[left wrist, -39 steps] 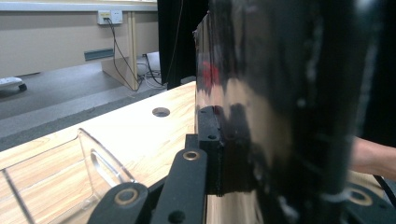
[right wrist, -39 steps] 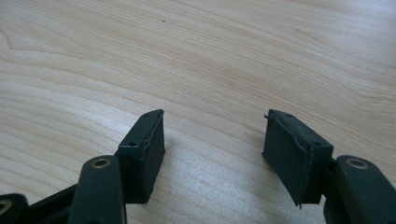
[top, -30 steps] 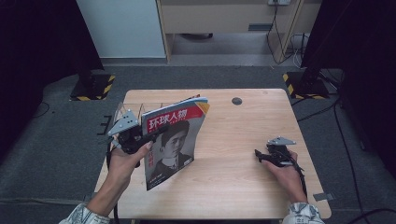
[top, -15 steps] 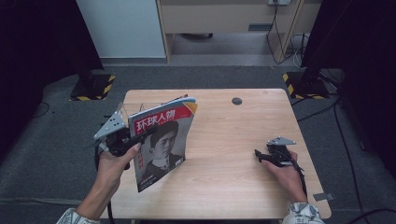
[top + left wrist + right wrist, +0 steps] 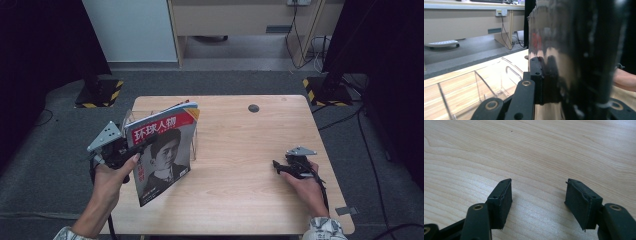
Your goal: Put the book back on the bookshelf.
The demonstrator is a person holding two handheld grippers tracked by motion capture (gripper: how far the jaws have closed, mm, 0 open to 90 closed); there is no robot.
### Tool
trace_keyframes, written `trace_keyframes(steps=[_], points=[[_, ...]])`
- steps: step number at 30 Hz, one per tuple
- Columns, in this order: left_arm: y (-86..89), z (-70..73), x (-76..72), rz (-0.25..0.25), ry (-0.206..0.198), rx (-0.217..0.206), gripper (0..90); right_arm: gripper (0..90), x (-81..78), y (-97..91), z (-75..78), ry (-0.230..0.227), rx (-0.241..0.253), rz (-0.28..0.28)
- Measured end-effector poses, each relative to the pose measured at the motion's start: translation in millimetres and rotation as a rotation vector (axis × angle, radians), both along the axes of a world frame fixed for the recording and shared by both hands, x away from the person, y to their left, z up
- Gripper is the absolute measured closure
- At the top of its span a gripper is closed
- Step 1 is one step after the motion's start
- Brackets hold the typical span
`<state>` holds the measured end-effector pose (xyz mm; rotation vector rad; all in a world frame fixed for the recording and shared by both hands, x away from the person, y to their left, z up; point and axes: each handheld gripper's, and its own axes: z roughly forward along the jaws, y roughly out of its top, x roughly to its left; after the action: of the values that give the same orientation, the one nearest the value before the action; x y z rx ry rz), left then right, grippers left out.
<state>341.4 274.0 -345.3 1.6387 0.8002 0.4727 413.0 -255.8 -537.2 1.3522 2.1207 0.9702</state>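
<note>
The left gripper [image 5: 131, 150] was clamped on the left edge of the magazine [image 5: 161, 150] and held it upright over the left part of the table [image 5: 280, 200], just in front of the clear holder [image 5: 194, 142]. To do this step well, the magazine should stay vertical, its lower edge aimed into a slot of the holder, and the grip should stay firm until the wall supports it. The magazine had a glossy cover with a red title band and a portrait. The right gripper [image 5: 278, 167] rested on the table, jaws apart and empty.
</note>
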Motion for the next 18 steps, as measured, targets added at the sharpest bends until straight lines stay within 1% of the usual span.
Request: trace_keyframes(steps=[3,10,18], points=[[7.0,1.4,-3.2,0.014,0.000,0.004,86.6,38.2,-0.2,0.2,0.0,0.002,0.002,-0.002],[17.7,3.7,-8.3,0.029,-0.008,0.002,86.6,38.2,-0.2,0.2,0.1,0.002,0.002,-0.003],[29.4,2.2,-14.8,0.047,-0.009,0.001,86.6,38.2,-0.4,0.4,0.1,0.002,0.001,-0.004]])
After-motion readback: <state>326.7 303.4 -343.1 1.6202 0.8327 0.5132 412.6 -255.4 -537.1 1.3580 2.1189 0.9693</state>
